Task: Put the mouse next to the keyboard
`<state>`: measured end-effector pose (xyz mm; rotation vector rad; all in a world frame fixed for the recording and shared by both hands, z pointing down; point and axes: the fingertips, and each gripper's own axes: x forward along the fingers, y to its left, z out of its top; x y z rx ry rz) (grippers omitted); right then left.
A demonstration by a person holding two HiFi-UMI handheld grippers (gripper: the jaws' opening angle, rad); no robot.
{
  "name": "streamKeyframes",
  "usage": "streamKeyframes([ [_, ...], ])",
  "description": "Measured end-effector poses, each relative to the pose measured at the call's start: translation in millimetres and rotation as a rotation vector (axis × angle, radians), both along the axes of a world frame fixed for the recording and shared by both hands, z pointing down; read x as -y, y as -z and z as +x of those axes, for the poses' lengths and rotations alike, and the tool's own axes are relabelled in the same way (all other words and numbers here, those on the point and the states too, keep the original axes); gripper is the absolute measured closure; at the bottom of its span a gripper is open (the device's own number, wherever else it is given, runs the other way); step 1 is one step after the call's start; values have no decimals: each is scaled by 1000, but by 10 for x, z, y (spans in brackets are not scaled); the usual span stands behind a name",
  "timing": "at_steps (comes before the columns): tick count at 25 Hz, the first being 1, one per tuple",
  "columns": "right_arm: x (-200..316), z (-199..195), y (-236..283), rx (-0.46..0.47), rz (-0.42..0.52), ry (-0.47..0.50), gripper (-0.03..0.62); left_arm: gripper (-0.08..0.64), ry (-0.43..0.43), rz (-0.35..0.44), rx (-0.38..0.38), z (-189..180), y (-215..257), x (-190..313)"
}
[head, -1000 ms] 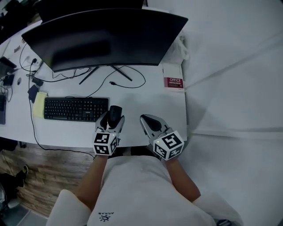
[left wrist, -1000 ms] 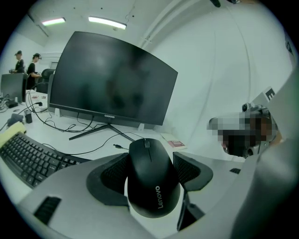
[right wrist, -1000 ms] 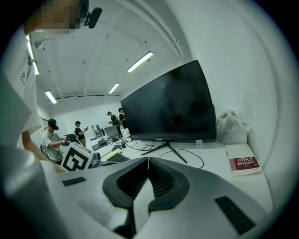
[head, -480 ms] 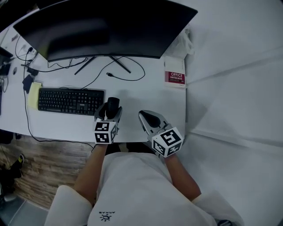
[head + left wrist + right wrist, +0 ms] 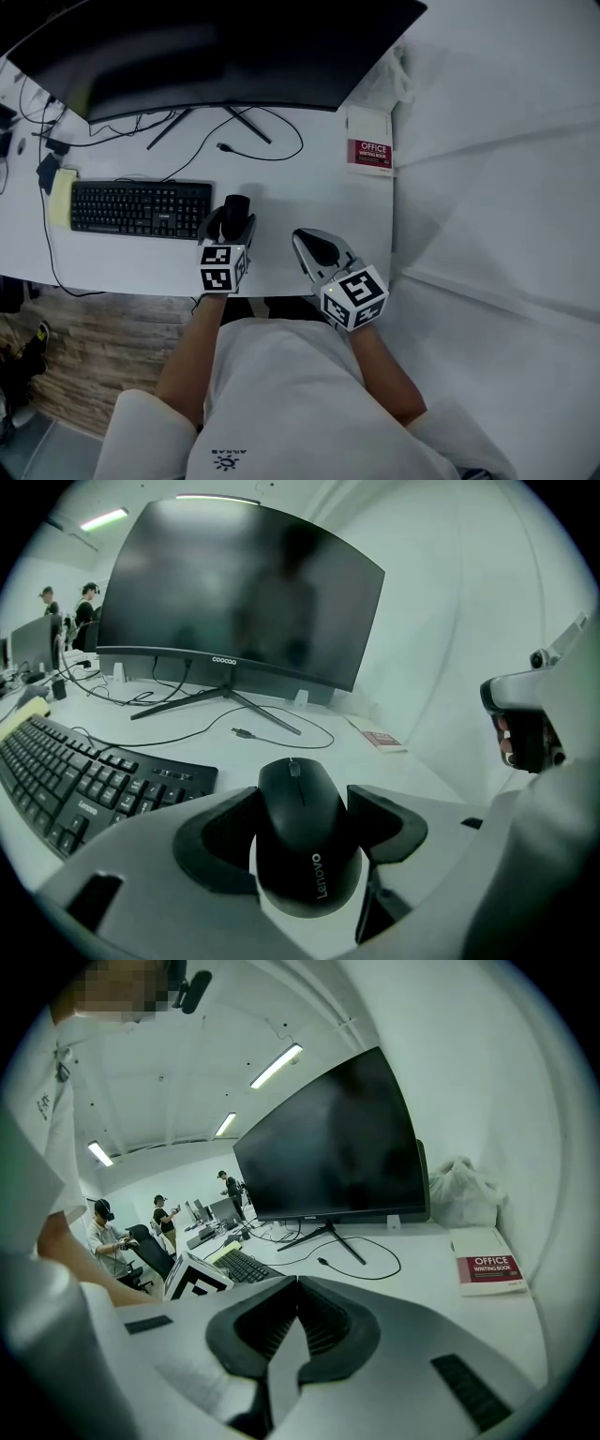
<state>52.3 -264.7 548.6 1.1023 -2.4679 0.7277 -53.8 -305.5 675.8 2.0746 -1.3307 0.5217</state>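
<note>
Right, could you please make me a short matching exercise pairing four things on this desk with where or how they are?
Things:
1. mouse
2. keyboard
3. red-labelled book
4. right gripper

Places or states:
A. shut, holding nothing
B. between the jaws of the left gripper
C. at the right edge of the desk
D. on the desk, left of the mouse

Pairs: 1-B, 2-D, 3-C, 4-A

Open surface (image 5: 309, 202) right of the keyboard (image 5: 141, 208)
Behind the keyboard, cable (image 5: 223, 147) and monitor stand (image 5: 248, 126) block me; book (image 5: 369, 155) sits far right.
</note>
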Motion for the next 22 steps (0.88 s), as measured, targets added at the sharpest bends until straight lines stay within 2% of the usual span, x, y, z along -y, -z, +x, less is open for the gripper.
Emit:
streamKeyframes([
  [17, -26, 178, -131, -13, -39, -34, 574, 252, 14, -56, 115, 93, -342, 34],
  [22, -22, 212, -140, -18, -43, -40, 574, 252, 18, -71, 127, 86, -380, 47],
])
